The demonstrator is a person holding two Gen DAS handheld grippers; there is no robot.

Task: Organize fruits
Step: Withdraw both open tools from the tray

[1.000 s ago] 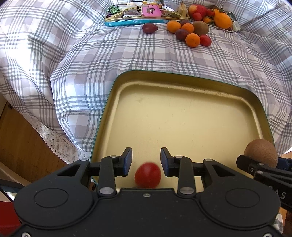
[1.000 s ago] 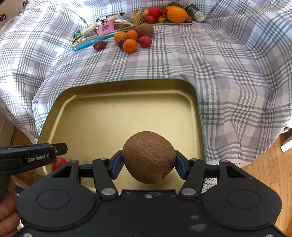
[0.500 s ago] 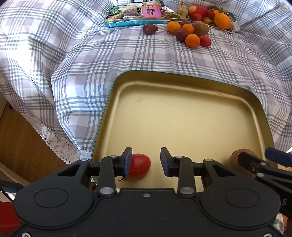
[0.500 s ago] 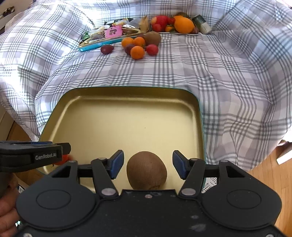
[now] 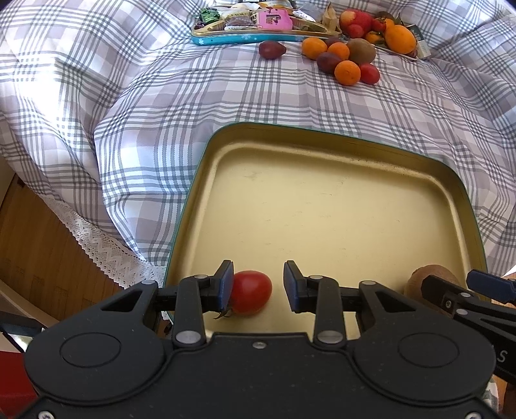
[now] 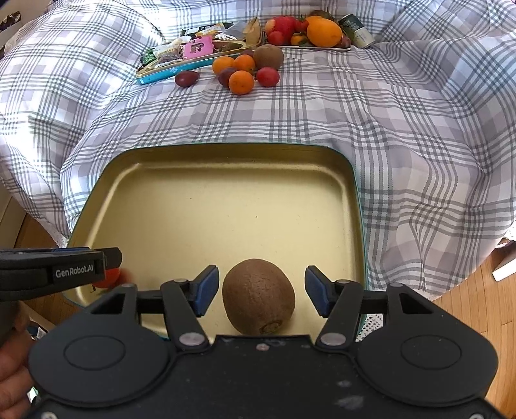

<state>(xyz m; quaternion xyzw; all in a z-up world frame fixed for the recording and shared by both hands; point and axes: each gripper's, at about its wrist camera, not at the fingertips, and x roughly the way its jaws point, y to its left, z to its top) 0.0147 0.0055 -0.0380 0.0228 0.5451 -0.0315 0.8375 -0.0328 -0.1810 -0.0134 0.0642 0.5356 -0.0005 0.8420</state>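
Since a second ago the right tongs (image 6: pixel 262 291) have let go of the kiwi (image 6: pixel 258 296): it was clamped between the pads and lifted, and it now sits on the floor of the gold tray (image 6: pixel 225 206) at the tray's near edge, toward the near right corner. The right tongs stand wide apart, with a clear gap between each blue pad and the kiwi's skin, so they hold nothing. The red tomato (image 5: pixel 250 296) has rolled a little to the left since then; it lies on the tray floor by the near left corner, resting against the left pad of the left tongs (image 5: pixel 258 288). Those tongs are also open, the right pad well clear of the tomato, so nothing is gripped.

In the left wrist view the kiwi (image 5: pixel 429 283) shows partly behind the right tongs (image 5: pixel 464 290) at the tray's (image 5: pixel 322 199) near right corner. In the right wrist view the left tongs (image 6: pixel 64 267) cover most of the tomato (image 6: pixel 109 278).

The tray lies on a checked cloth (image 6: pixel 403 129) covering the bench. At the far edge a loose cluster of fruit (image 6: pixel 245 69) lies on the cloth, with a blue tin of snacks (image 6: pixel 190 54) to its left and a plate of fruit (image 6: pixel 309 30) behind it.
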